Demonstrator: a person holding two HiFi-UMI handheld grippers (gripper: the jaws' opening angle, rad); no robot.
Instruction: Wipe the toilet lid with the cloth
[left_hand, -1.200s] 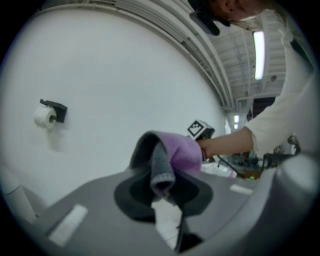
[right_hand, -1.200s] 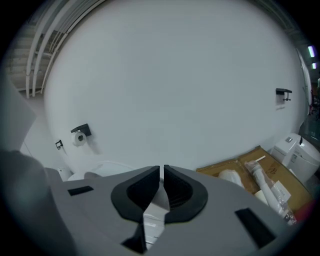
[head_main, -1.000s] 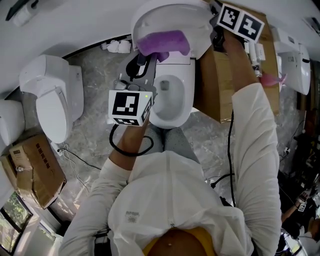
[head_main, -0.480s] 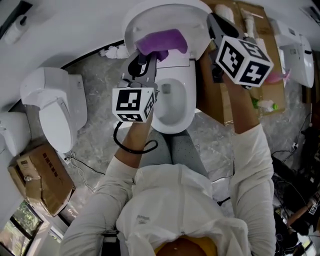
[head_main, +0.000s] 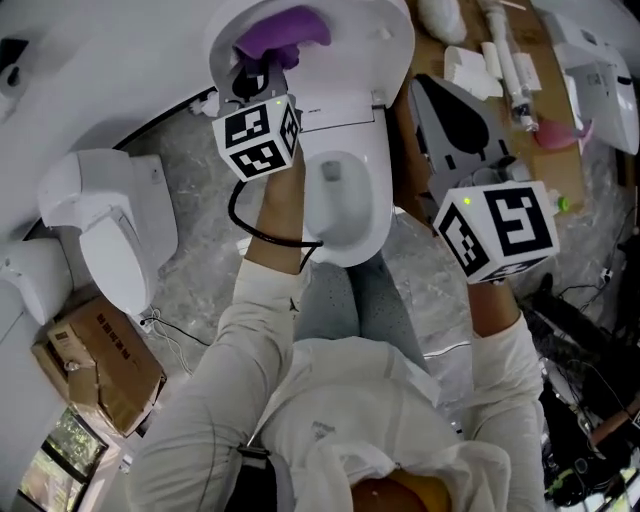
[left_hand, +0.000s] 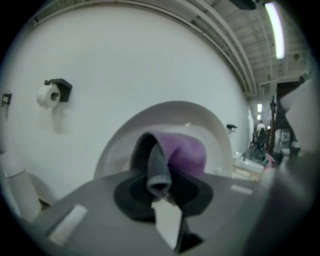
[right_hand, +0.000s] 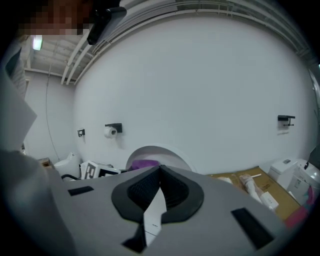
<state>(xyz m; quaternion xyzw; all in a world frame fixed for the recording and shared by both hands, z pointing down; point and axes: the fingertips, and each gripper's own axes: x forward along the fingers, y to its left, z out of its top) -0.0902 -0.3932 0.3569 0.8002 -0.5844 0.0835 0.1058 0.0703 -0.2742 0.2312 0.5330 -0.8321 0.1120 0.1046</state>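
Note:
The toilet's white lid (head_main: 380, 40) stands raised at the top of the head view, above the open bowl (head_main: 345, 200). A purple cloth (head_main: 285, 28) is pressed against the lid's inner face, with my left gripper (head_main: 255, 70) shut on it. In the left gripper view the cloth (left_hand: 182, 152) bunches out from the shut left gripper (left_hand: 159, 187), with the lid (left_hand: 115, 145) close behind it. My right gripper (head_main: 428, 92) is off to the right of the toilet, shut on nothing. The right gripper (right_hand: 159, 172) points level towards the lid (right_hand: 170, 152) and the cloth (right_hand: 145, 163).
Two more white toilets (head_main: 100, 210) stand at the left, with a cardboard box (head_main: 95, 375) nearer me. Flattened cardboard (head_main: 500, 70) with white parts lies right of the toilet. A black cable (head_main: 260, 235) hangs from my left gripper. A toilet roll (left_hand: 50, 95) hangs on the wall.
My left gripper has pushed the cloth further up the picture along the lid. My right gripper has left the lid's right edge and drawn back to the right, towards me.

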